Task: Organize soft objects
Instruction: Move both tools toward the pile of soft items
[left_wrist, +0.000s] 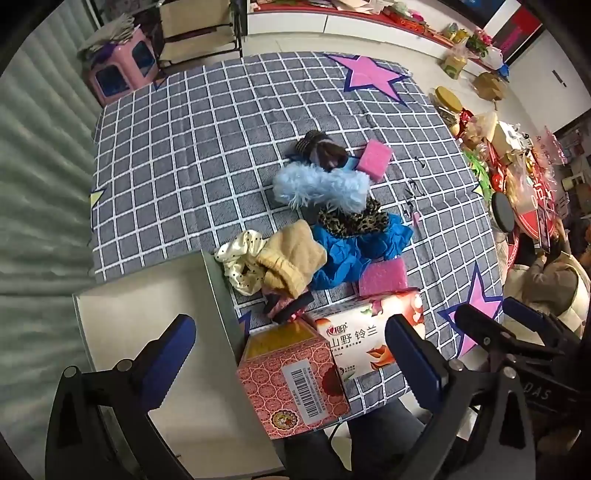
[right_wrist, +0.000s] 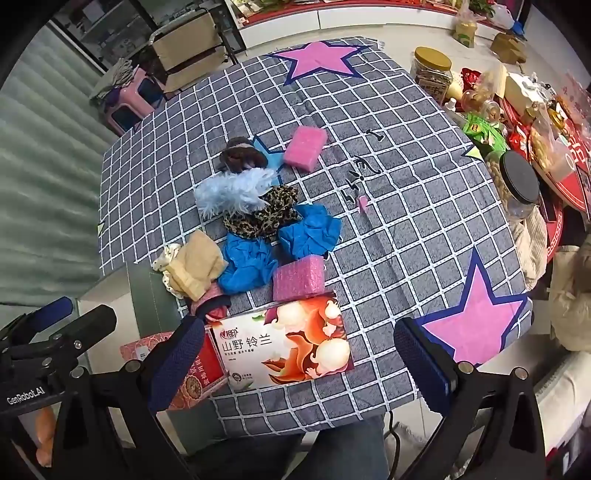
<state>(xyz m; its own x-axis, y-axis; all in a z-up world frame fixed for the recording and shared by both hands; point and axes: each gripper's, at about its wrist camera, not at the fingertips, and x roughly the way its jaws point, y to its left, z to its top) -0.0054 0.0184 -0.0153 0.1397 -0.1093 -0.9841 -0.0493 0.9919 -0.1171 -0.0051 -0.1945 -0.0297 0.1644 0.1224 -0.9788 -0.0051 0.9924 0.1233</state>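
Note:
A heap of soft things lies on the grey checked tablecloth (left_wrist: 177, 147): a light blue fluffy piece (left_wrist: 321, 186), a leopard scrunchie (left_wrist: 352, 219), a blue cloth (left_wrist: 354, 251), a beige knit piece (left_wrist: 291, 254), a cream dotted scrunchie (left_wrist: 240, 264), a brown furry item (left_wrist: 325, 149) and two pink sponges (left_wrist: 375, 158) (left_wrist: 384, 277). My left gripper (left_wrist: 291, 349) hangs open above a red patterned box (left_wrist: 291, 380), nothing between its fingers. My right gripper (right_wrist: 301, 363) stands open over the floral tissue pack (right_wrist: 284, 339), empty. The same heap shows around the blue cloth (right_wrist: 255, 254).
A grey-white open box (left_wrist: 147, 332) sits at the near left table edge. Jars (right_wrist: 517, 184), snack packs and clutter crowd the right side. A pink stool (left_wrist: 118, 66) and a folding chair (left_wrist: 199, 33) stand beyond the far edge. A person's legs show below.

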